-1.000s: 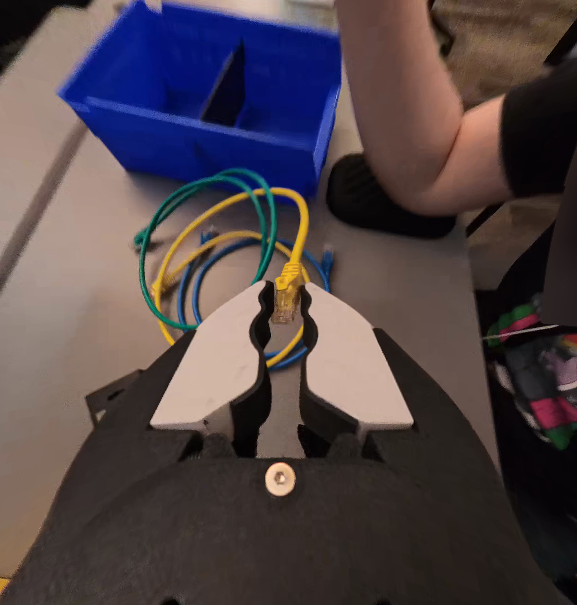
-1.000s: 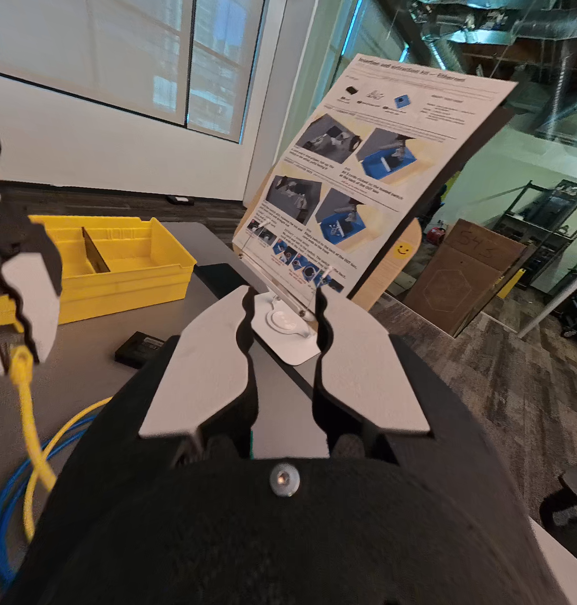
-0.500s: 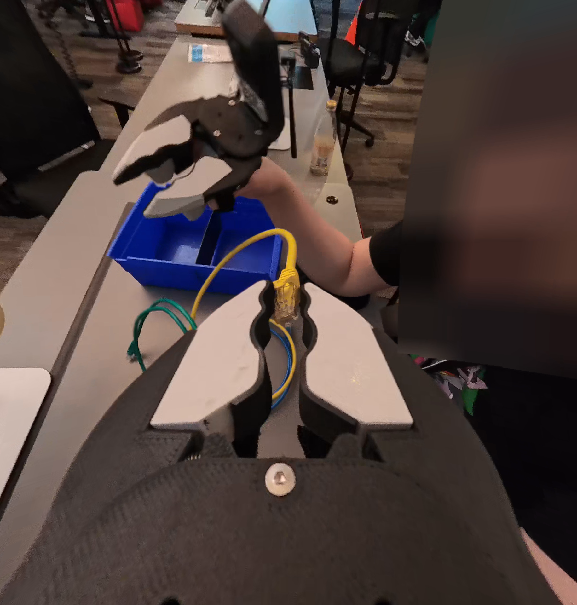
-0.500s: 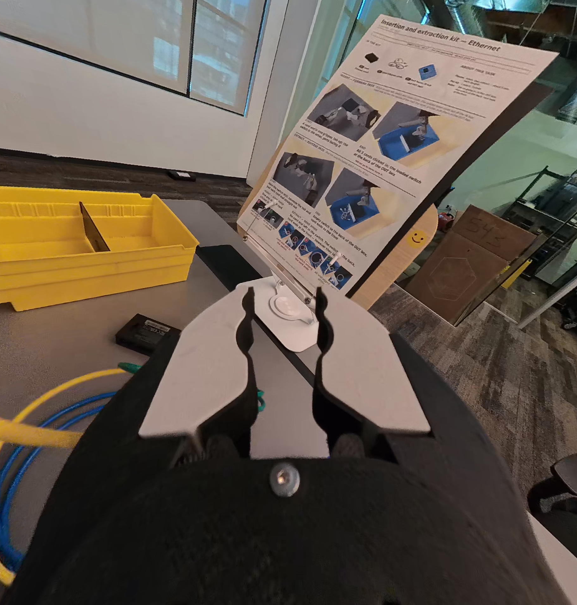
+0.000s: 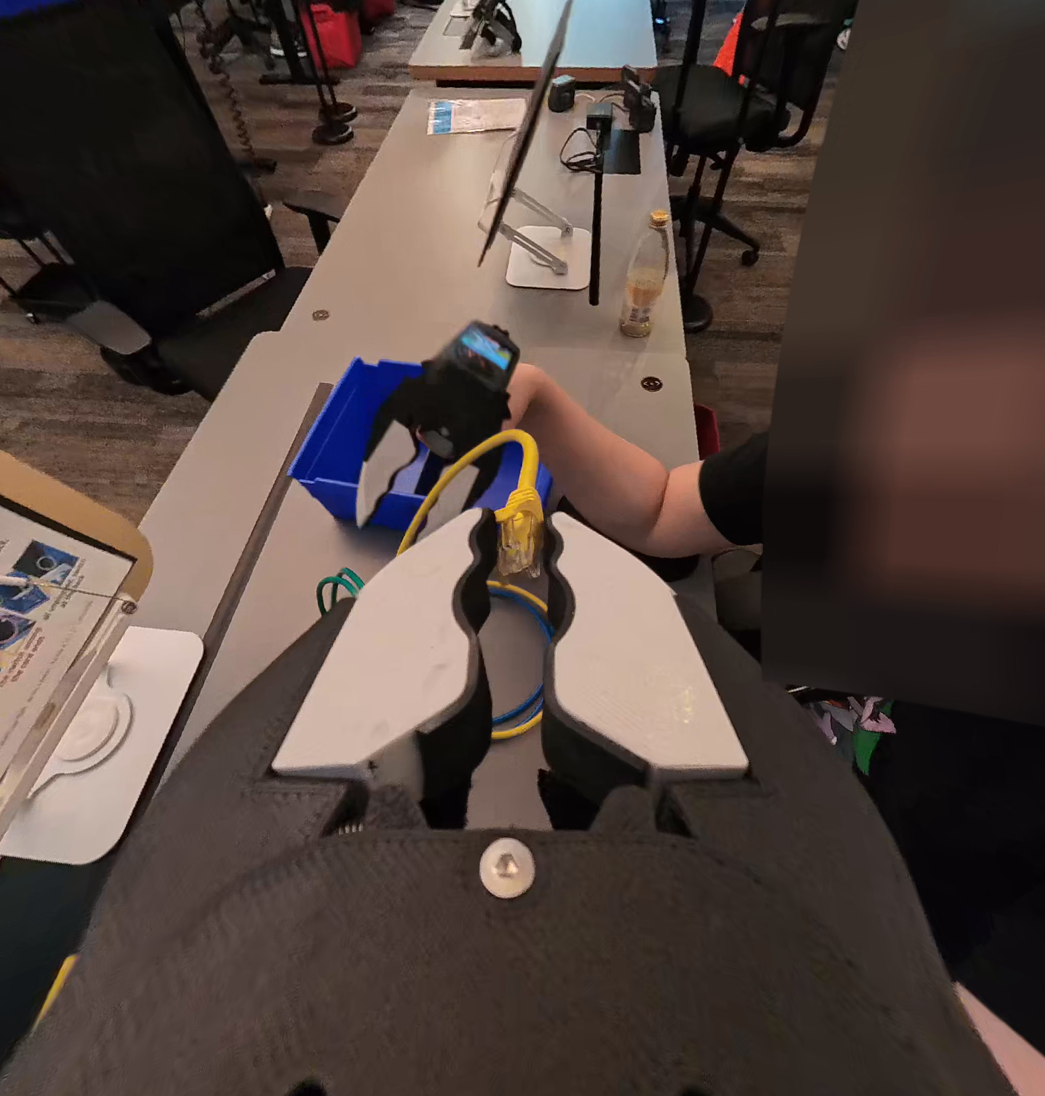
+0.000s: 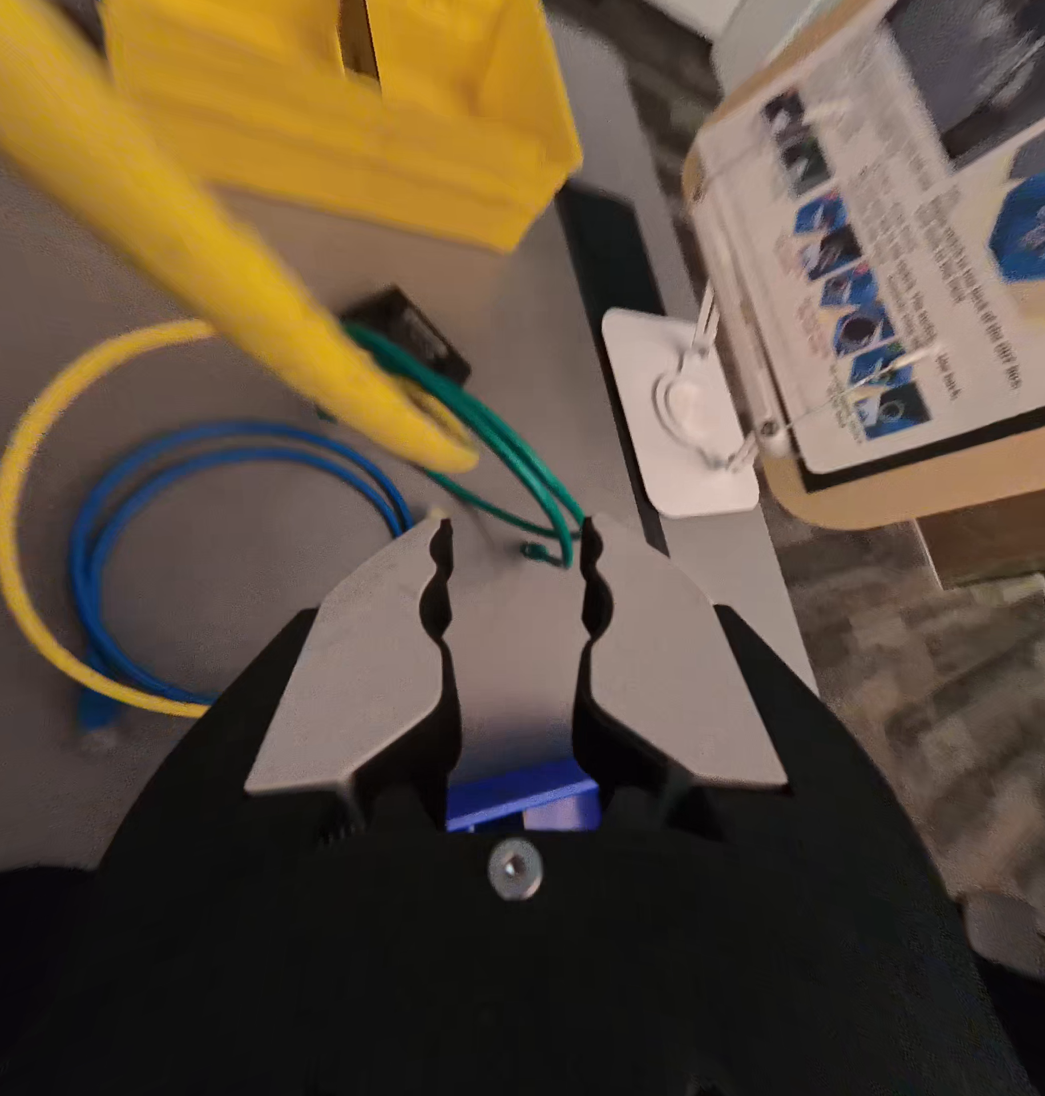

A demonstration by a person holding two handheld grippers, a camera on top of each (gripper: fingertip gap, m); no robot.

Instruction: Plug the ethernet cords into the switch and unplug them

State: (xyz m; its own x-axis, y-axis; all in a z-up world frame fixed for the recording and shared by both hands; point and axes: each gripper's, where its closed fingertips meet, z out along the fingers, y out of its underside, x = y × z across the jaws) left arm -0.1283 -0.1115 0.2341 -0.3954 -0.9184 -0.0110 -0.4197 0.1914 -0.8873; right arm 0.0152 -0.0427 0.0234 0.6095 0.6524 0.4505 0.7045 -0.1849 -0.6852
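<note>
Above the table's middle, the left gripper (image 5: 517,548) still pinches the yellow cord's plug (image 5: 518,542). The right gripper (image 6: 515,539), jaws parted and empty, has swung down toward the cords, with the switch (image 6: 406,335) beyond near the yellow bin (image 6: 342,118), probably to fetch it.

Long grey table (image 5: 389,308). On it: blue bin (image 5: 336,468), yellow bin (image 6: 354,107), small black box (image 6: 413,338) beside it, blue (image 6: 152,474), green (image 6: 508,451) and yellow (image 6: 16,534) cords coiled loose, white stand base (image 6: 668,427), bottle (image 5: 641,279) farther along.
</note>
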